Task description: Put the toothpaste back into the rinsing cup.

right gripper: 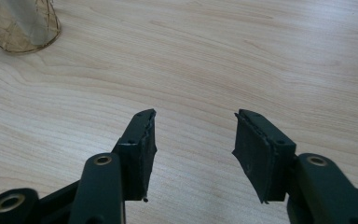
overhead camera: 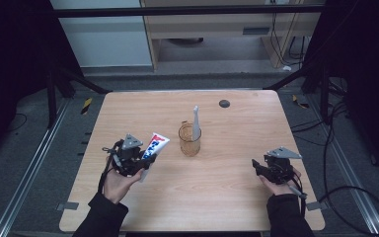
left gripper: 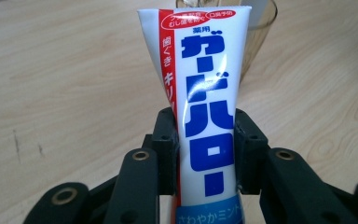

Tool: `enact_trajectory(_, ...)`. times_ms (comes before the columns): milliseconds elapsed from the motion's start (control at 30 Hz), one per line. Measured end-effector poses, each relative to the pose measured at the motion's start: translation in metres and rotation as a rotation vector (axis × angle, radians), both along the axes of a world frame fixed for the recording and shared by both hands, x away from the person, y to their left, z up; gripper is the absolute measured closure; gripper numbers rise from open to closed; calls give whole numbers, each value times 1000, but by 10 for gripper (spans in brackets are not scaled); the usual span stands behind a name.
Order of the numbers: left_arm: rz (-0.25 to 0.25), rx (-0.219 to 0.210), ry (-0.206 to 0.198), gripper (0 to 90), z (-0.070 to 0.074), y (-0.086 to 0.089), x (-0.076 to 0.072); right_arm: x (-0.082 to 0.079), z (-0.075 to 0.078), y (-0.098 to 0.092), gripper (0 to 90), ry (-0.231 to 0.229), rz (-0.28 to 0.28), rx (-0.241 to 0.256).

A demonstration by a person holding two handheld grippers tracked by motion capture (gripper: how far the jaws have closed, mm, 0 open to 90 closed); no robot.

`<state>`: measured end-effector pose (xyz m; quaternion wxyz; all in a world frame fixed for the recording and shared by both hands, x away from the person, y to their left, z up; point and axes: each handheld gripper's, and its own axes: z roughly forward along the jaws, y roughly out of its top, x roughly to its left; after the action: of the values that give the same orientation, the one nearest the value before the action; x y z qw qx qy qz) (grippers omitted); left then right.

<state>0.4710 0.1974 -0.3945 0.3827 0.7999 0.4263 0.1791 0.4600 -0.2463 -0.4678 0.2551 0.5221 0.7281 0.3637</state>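
Left gripper view, jaws clamping toothpaste tube [left gripper: 205,116], cup [left gripper: 256,42] mostly hidden behind, right gripper [right gripper: 193,140] jaws wide, empty.

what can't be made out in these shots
- Cap end of the white, red and blue toothpaste tube: left gripper view, cut off by the bottom edge between the left hand-held gripper jaws.
- Small dark round object on the wooden table: high view, too small to identify.
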Motion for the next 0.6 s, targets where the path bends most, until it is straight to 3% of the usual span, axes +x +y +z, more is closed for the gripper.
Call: enact_trajectory(600, 71, -123, -136, 666, 29, -29, 48, 1, -2, 0, 451, -2, -5, 2)
